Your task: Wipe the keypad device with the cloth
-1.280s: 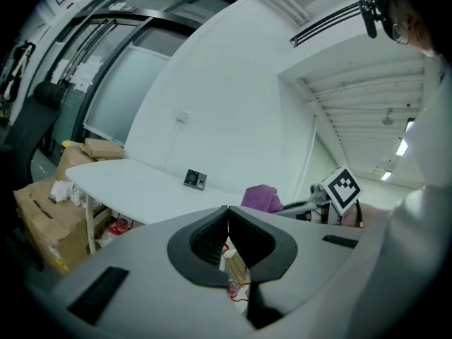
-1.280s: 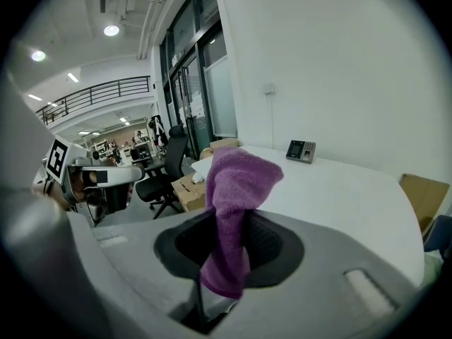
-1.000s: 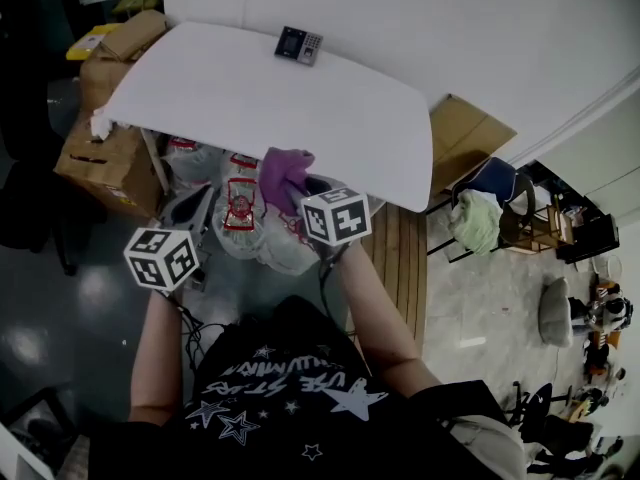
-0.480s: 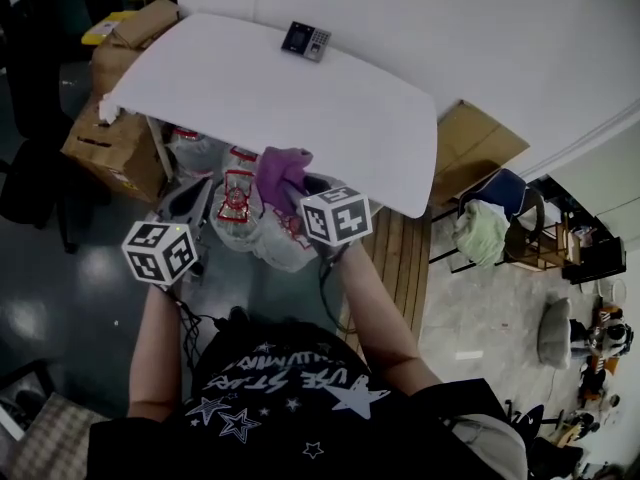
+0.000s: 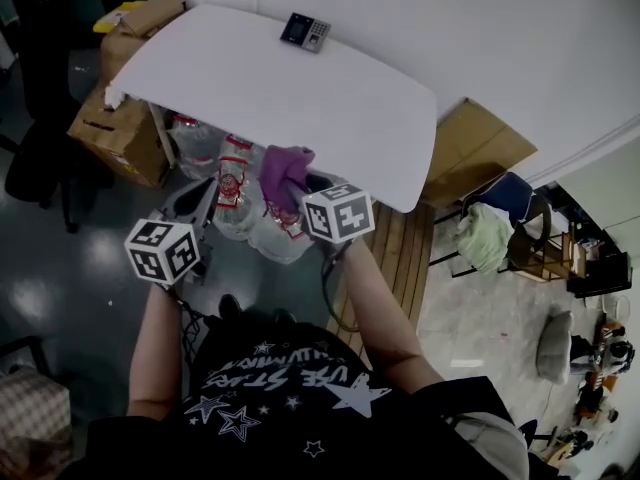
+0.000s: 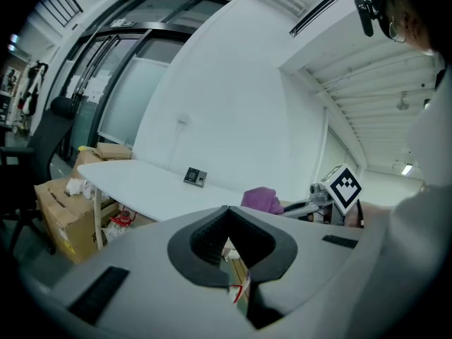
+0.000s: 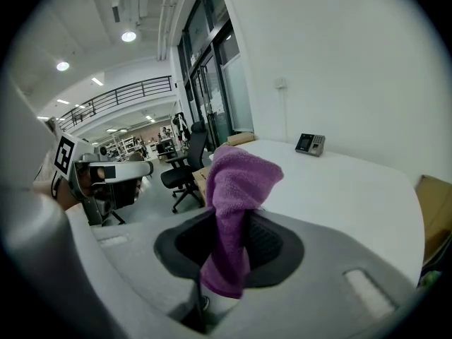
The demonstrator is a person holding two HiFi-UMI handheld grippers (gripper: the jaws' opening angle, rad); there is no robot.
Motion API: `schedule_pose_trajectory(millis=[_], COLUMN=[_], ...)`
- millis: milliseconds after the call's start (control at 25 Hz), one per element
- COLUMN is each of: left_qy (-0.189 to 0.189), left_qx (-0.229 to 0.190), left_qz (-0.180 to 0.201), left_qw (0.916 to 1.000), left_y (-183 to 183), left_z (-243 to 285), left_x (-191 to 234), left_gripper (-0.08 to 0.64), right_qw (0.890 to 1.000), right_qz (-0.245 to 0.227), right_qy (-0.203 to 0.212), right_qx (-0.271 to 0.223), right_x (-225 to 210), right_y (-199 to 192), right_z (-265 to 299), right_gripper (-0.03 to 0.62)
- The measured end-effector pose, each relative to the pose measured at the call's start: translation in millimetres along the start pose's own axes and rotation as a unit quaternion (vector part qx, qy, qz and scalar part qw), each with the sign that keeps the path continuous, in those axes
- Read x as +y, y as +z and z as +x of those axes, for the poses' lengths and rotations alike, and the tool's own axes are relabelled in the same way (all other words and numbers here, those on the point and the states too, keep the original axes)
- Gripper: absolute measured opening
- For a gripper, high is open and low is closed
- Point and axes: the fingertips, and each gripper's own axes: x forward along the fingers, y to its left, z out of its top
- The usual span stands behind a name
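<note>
The keypad device [image 5: 305,31] is a small dark unit with a grey keypad. It lies at the far edge of the white table [image 5: 250,98] and also shows in the left gripper view [image 6: 195,177] and the right gripper view [image 7: 311,143]. My right gripper [image 7: 236,221] is shut on a purple cloth [image 7: 236,182], which sticks up between the jaws. In the head view the purple cloth [image 5: 285,173] hangs just short of the table's near edge. My left gripper [image 6: 226,214] is shut and holds nothing; it sits lower left, away from the table.
Cardboard boxes [image 5: 115,128] stand at the table's left end. Clear bags of bottles [image 5: 240,203] lie under its near edge. A flat cardboard sheet [image 5: 475,143] and a chair draped in green fabric [image 5: 490,233] are to the right. A black office chair [image 7: 180,168] stands on the dark floor.
The head view has drifted, so the table sits a little higher and further left in the frame. Both grippers keep nearly the same pose, the cloth still in the right one.
</note>
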Motion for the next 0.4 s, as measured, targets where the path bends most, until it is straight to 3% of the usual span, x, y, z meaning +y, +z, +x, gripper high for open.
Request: schedule_pose_trajectory(millis=[400], left_qy=[0.013], left_qx=[-0.003], left_qz=[0.0], left_qw=[0.9999], left_y=[-21.8], left_z=[-6.2], left_x=[-47.5], left_gripper=[0.008], right_qw=[1.0], right_qz=[-0.012], right_qy=[0.02], right_qx=[0.0], right_x=[-6.4], right_y=[-27.4], right_z=[-34.9], right_gripper=[0.094])
